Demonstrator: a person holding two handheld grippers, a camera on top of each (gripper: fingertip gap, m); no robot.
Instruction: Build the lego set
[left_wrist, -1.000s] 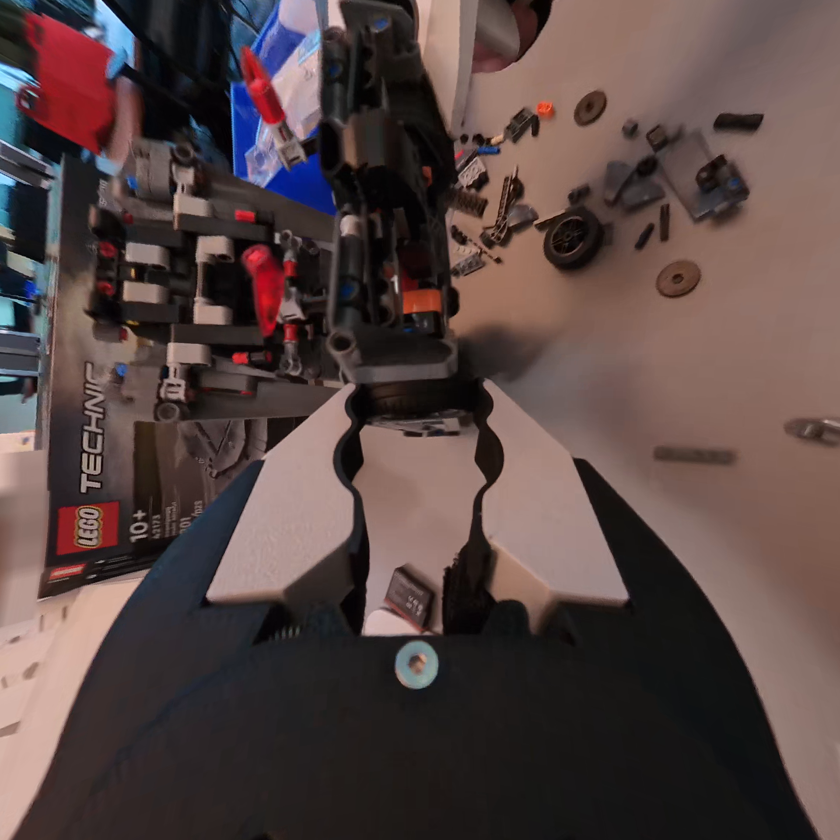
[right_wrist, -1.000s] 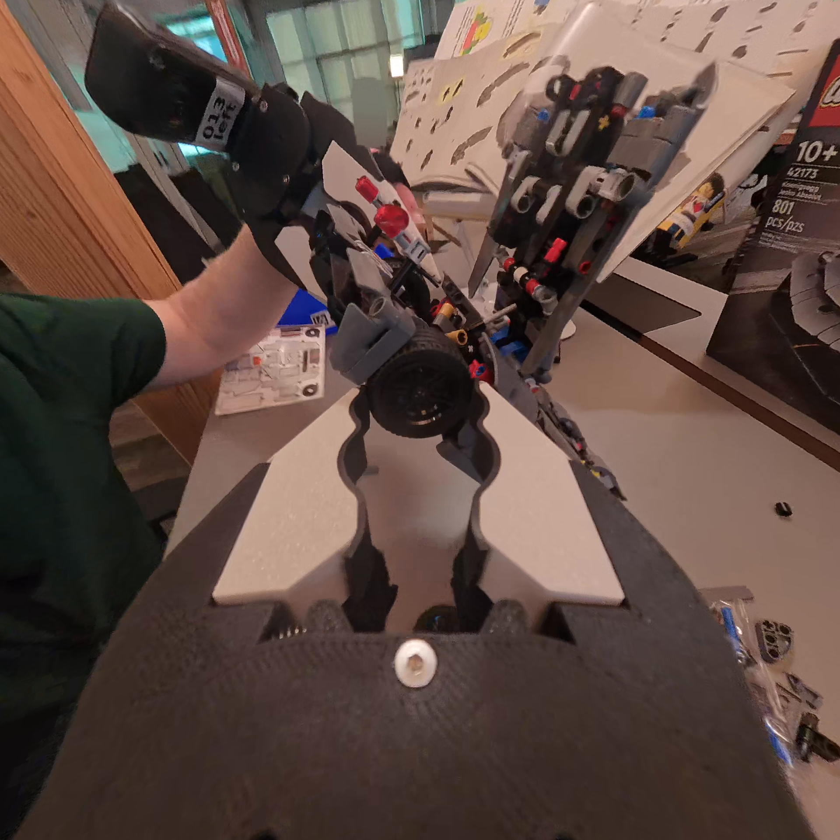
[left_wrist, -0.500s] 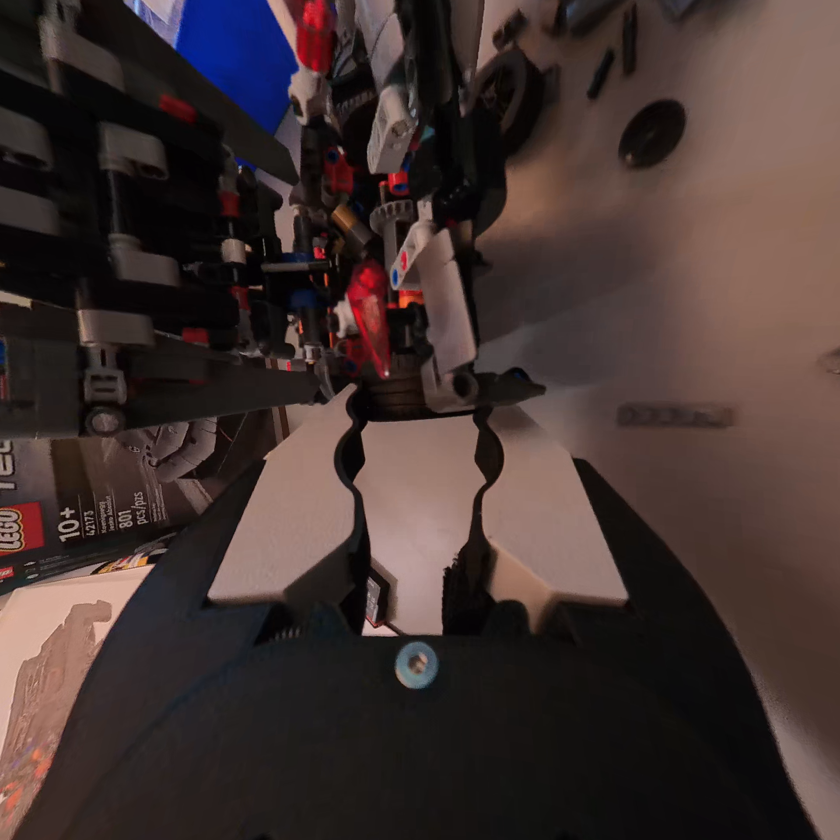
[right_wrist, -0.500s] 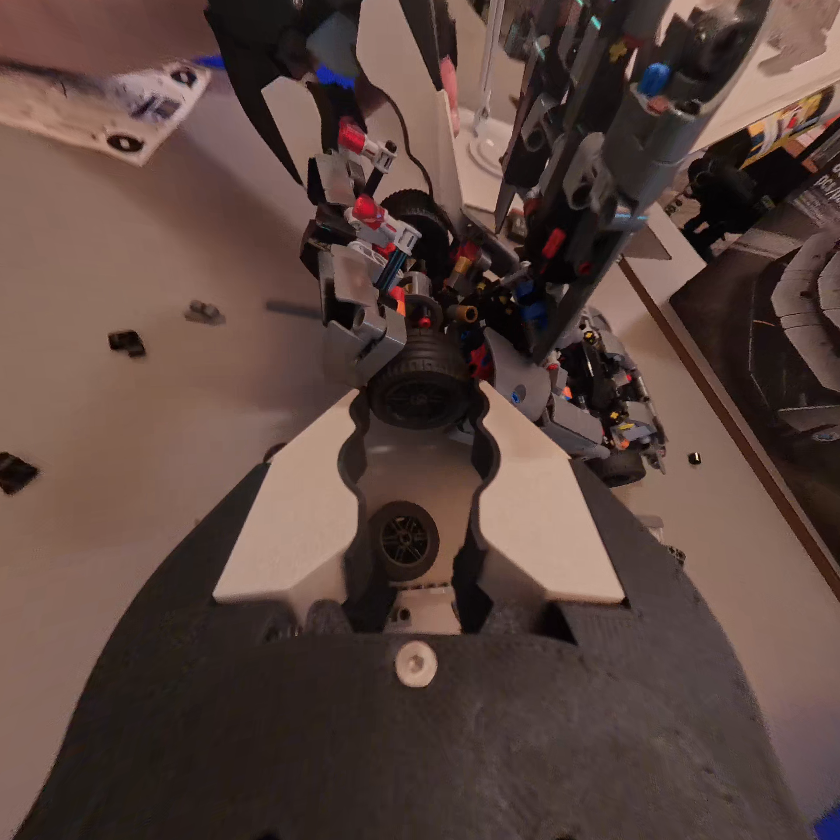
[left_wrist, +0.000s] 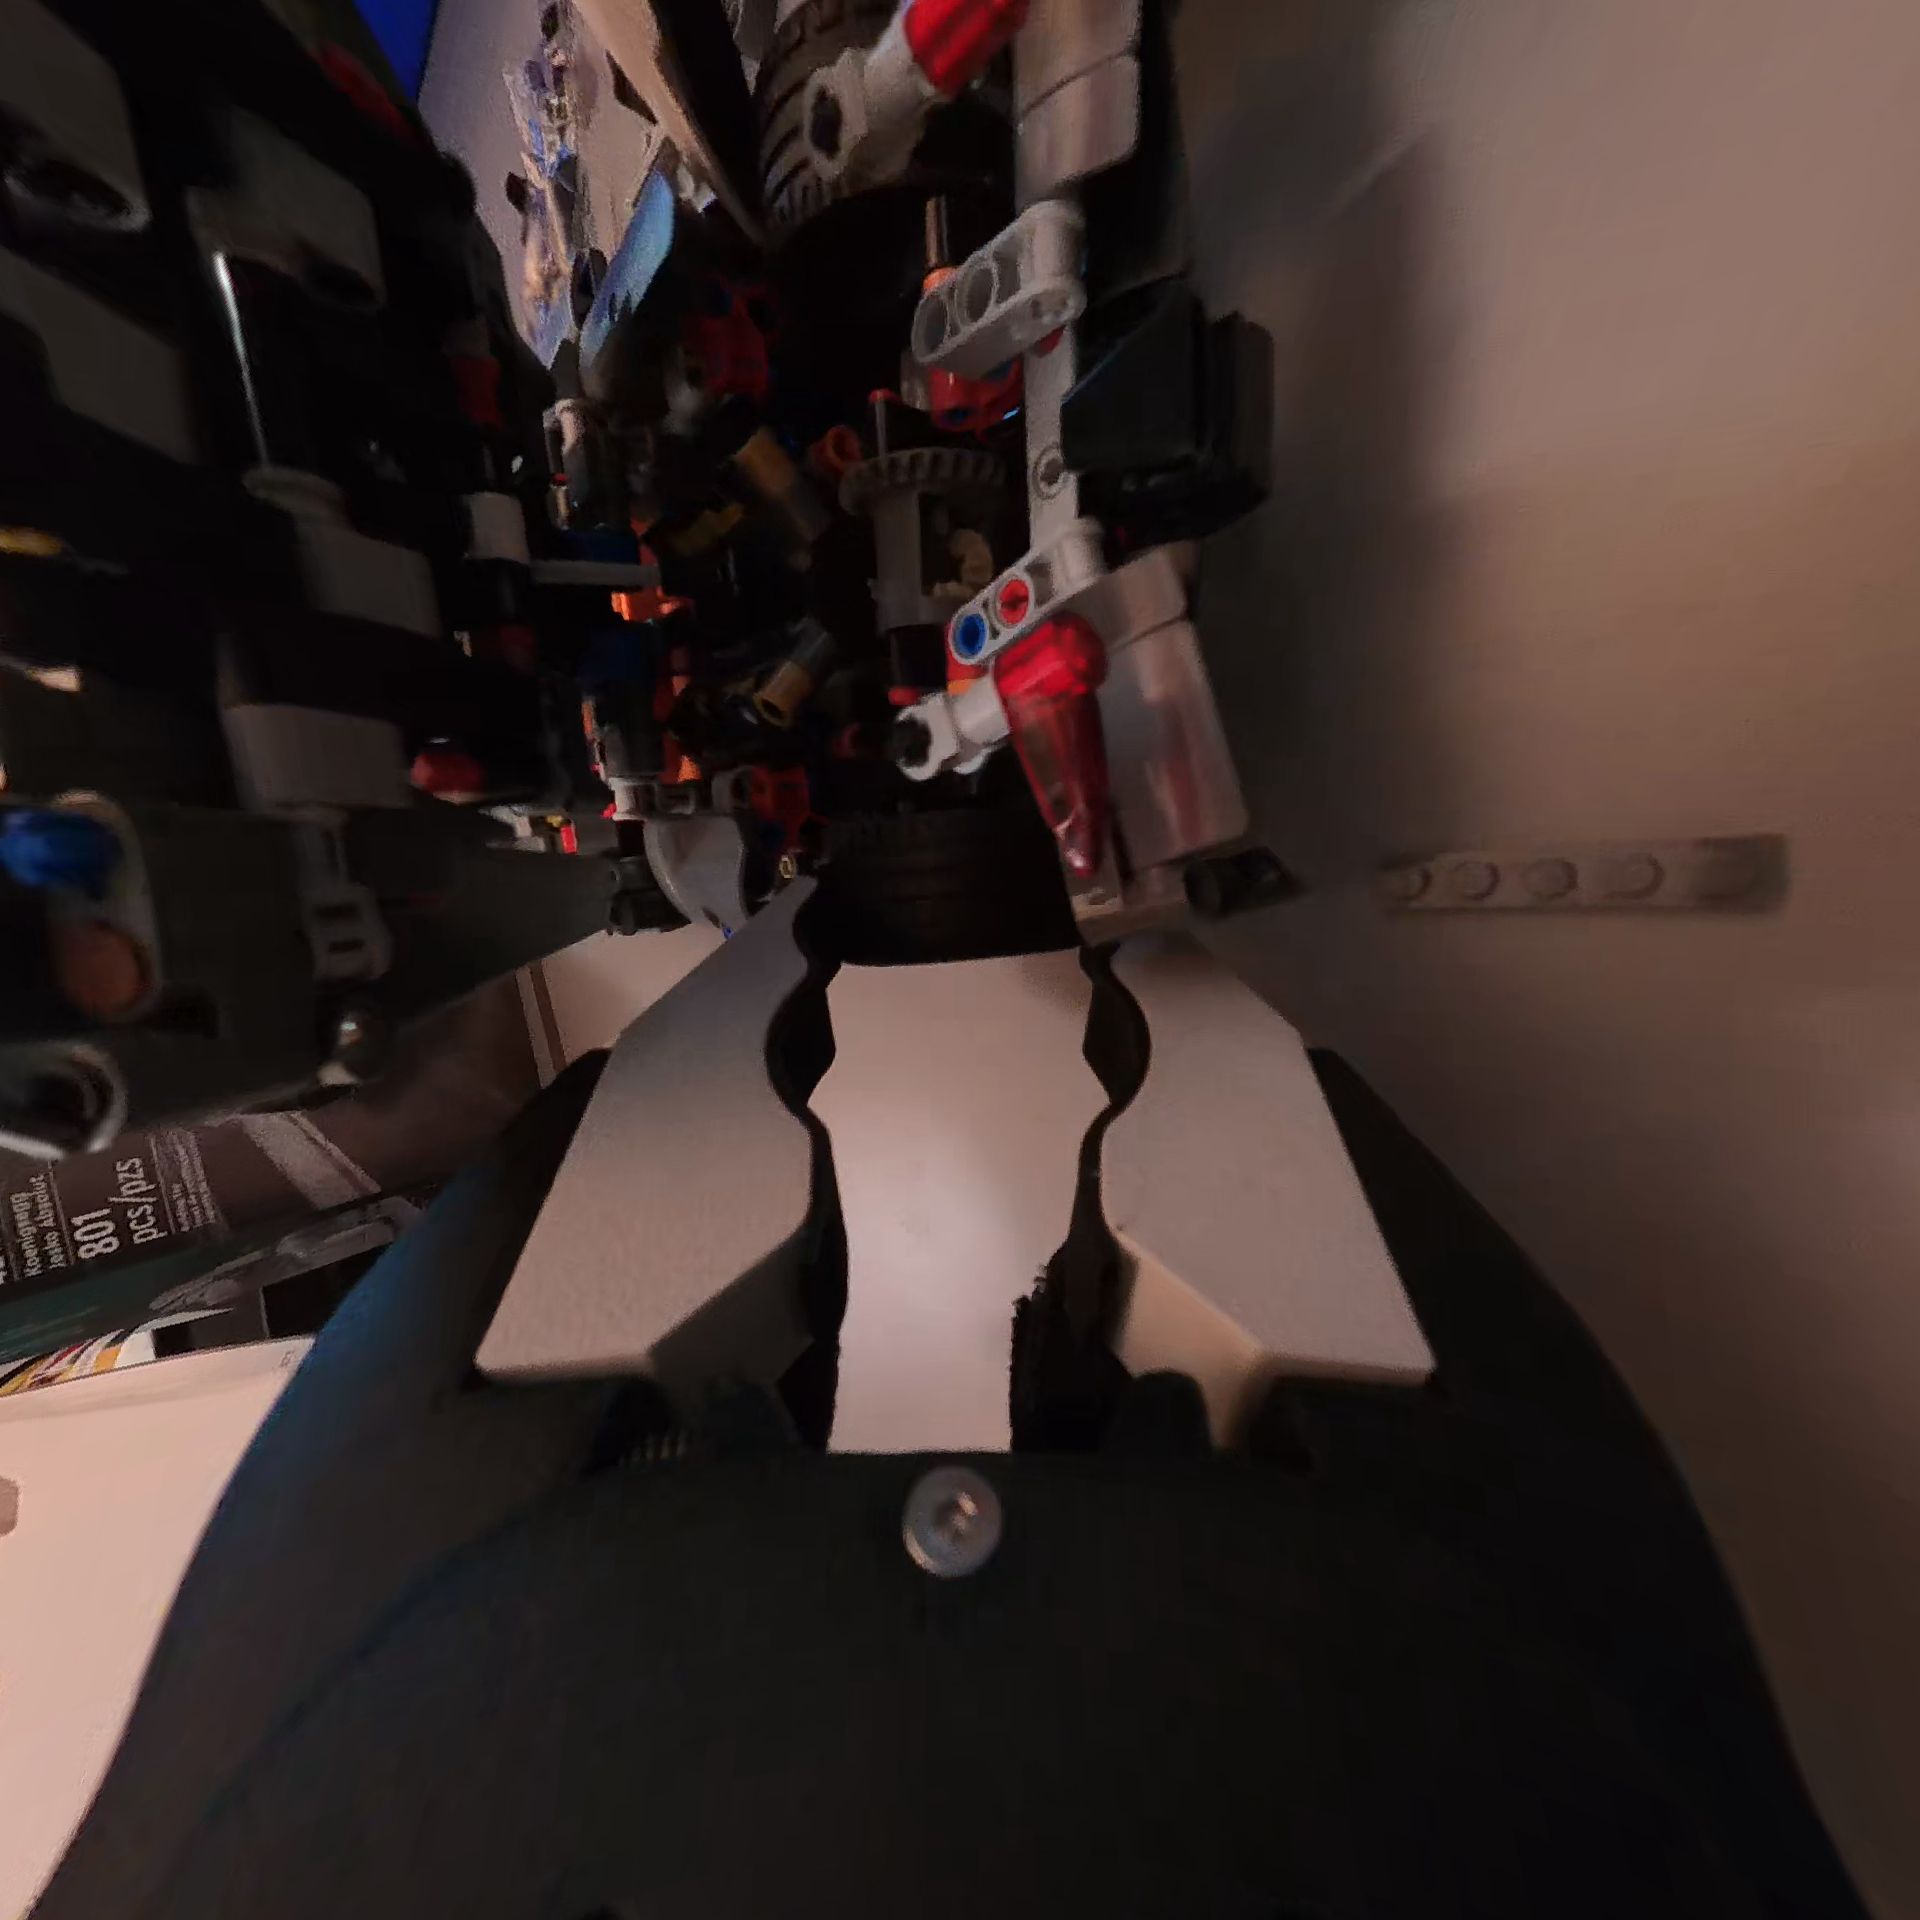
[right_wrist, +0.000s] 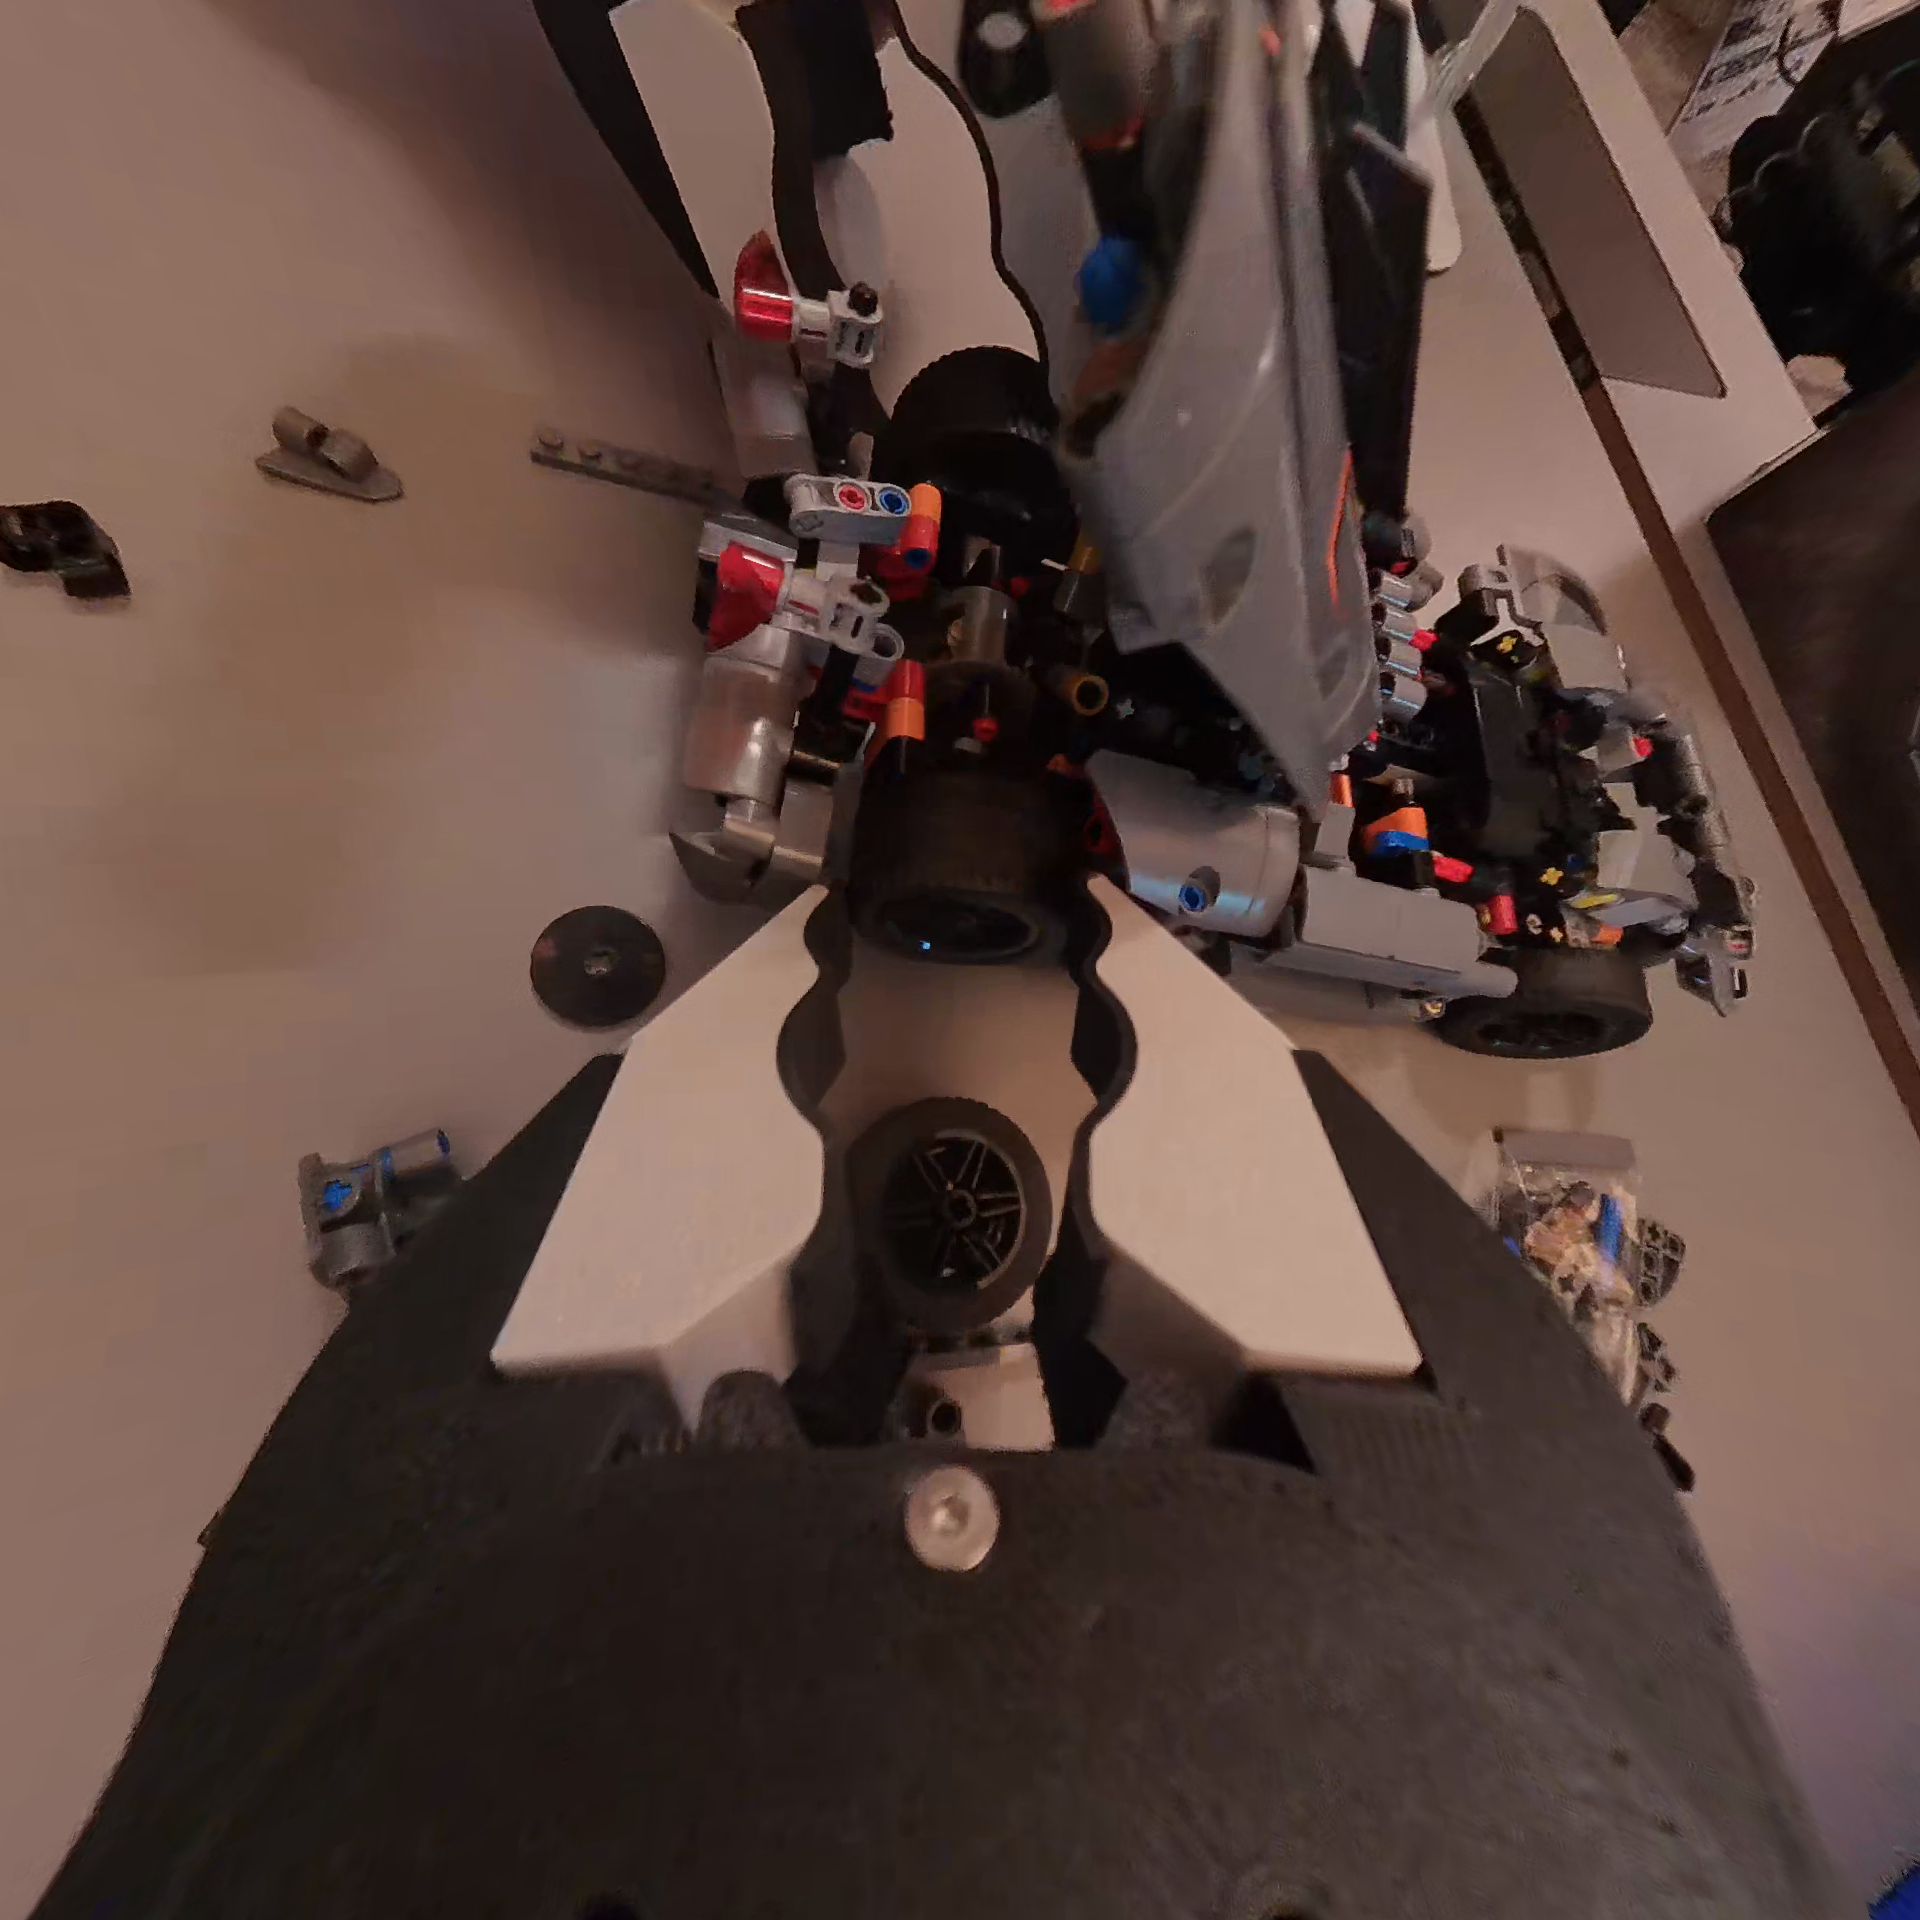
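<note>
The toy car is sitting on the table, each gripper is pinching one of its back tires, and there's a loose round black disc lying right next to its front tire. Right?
Nearly. The car is on the table, both grippers pinching rear tires. But the right wrist view shows the black disc lying near the rear tire held by the right gripper, not the front tire.

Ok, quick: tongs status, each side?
Left tongs: shut on the car's rear wheel.
Right tongs: shut on the opposite rear wheel.
</note>
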